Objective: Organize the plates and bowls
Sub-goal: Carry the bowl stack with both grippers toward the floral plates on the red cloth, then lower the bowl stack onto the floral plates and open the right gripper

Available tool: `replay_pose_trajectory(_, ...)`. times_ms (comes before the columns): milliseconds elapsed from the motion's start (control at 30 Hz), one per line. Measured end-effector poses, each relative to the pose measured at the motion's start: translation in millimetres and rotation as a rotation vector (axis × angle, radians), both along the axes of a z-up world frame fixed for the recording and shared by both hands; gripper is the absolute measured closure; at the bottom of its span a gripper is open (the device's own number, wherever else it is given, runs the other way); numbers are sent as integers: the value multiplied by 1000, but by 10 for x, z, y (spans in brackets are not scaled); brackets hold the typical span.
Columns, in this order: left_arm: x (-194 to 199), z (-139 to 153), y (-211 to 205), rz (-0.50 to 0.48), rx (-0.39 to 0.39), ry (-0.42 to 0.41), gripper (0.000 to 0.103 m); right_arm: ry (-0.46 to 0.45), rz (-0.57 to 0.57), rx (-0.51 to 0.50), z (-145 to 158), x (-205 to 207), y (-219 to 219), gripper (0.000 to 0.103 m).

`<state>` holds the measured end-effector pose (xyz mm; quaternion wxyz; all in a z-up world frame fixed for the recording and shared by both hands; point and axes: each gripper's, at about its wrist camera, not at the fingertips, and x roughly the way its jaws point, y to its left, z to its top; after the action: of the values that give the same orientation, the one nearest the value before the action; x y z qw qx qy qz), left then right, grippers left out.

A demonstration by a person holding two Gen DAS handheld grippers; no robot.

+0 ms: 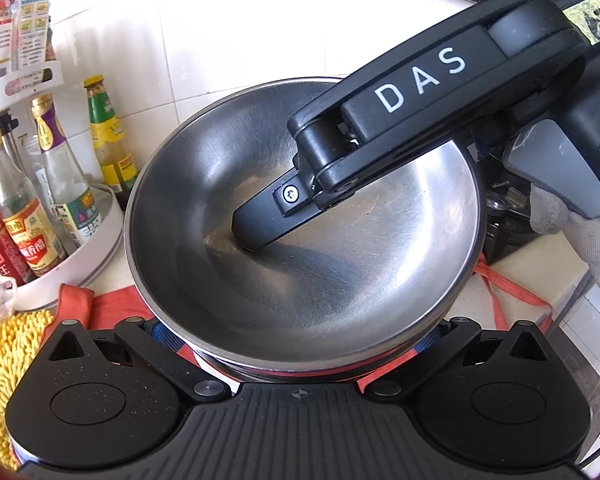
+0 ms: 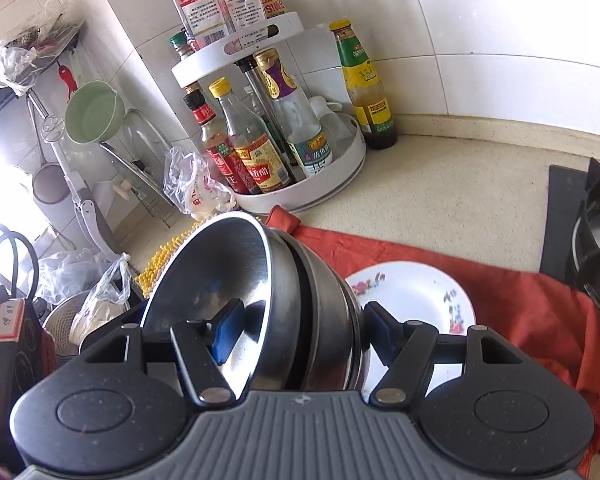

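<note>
A stack of nested steel bowls (image 1: 300, 256) fills the left wrist view, tilted over the red cloth (image 1: 112, 304). My right gripper (image 1: 260, 232) reaches into the top bowl from the upper right, one finger inside it. In the right wrist view the right gripper (image 2: 300, 328) is shut on the stack of steel bowls (image 2: 260, 300): one blue pad inside the top bowl, the other on the outer wall. My left gripper (image 1: 300, 344) has its blue pads on either side of the stack's lower rim; its grip is hidden. A white floral plate (image 2: 416, 300) lies on the red cloth (image 2: 520, 300) behind the bowls.
A white two-tier rack (image 2: 300, 196) with sauce bottles stands at the wall, with a green-labelled bottle (image 2: 364, 88) beside it. A yellow chenille mat (image 1: 4, 364) lies at the left. A gas stove (image 2: 596, 248) is at the right. Utensils and bags crowd the left side.
</note>
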<state>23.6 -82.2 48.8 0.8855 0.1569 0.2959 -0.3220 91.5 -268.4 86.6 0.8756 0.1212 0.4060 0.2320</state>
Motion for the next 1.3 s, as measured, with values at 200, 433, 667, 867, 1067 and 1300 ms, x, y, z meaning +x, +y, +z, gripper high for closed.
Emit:
replay_pose_trajectory(200, -152, -43, -15, -7, 2, 8, 0, 9, -6, -1, -31, -131, -26, 40)
replay_pose_trajectory(433, -113, -139, -39, -11, 21, 36, 0, 41, -15, 6, -134, -122, -38, 40)
replay_pose_trajectory(667, -26, -250, -96, -8, 33, 57, 0, 69, -21, 10, -244, 14, -77, 40)
replay_pose_trajectory(867, 223, -381, -193, 1, 36, 87, 0, 99, -34, 12, -386, 256, -146, 40)
replay_pose_trajectory(1067, 489, -568, -283, 8, 62, 123, 0, 141, -36, 20, -609, 522, -224, 40)
replay_pose_trajectory(1300, 776, -725, -339, 34, 89, 158, 0, 146, -28, 9, -813, 782, -238, 40)
